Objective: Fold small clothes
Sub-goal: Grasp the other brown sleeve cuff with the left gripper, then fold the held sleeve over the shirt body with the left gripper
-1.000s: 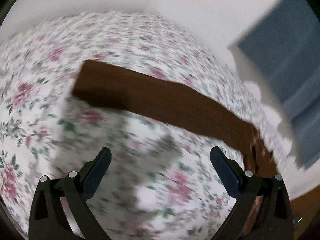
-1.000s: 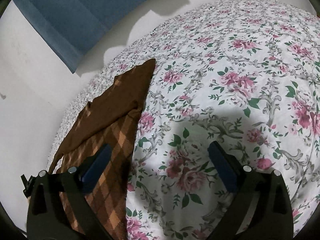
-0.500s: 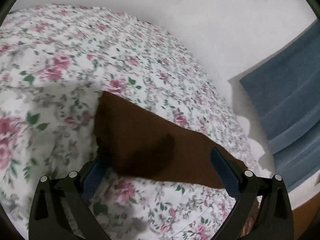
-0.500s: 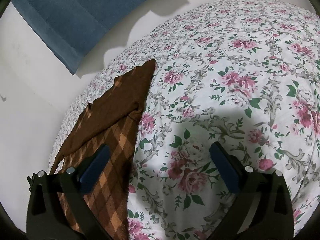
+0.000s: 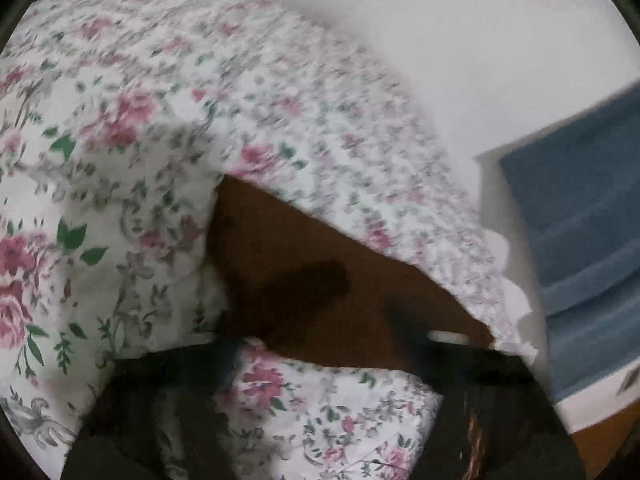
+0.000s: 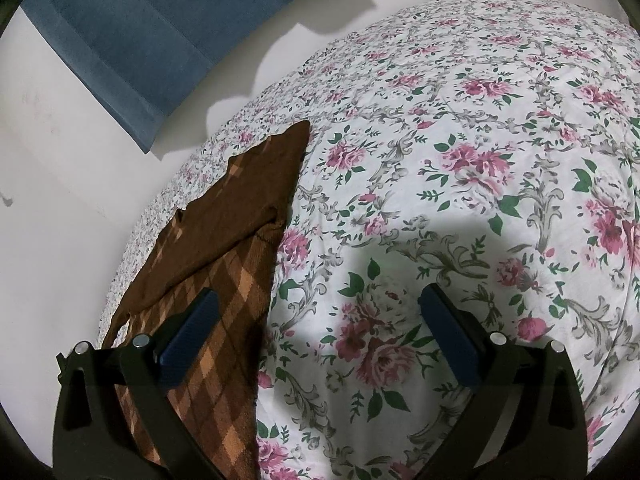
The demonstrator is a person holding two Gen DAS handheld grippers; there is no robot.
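Left wrist view, blurred: left gripper [image 5: 320,364] fingers just closing over brown garment [image 5: 320,272] corner; grip unclear. Right wrist view alone shows argyle pattern at 8 o'clock on floral bed [image 6: 460,168]; right gripper [image 6: 316,312] fingers spread, empty.

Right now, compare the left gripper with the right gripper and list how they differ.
Opening: the left gripper has just been closing and its jaws stand narrow; the right gripper stands wide open.
Contents: the edge of the brown garment lies between the left gripper's jaws, though blur hides any grip; the right gripper has only floral bedsheet between its jaws, with one finger over the garment.
Both point down at the bedsheet.
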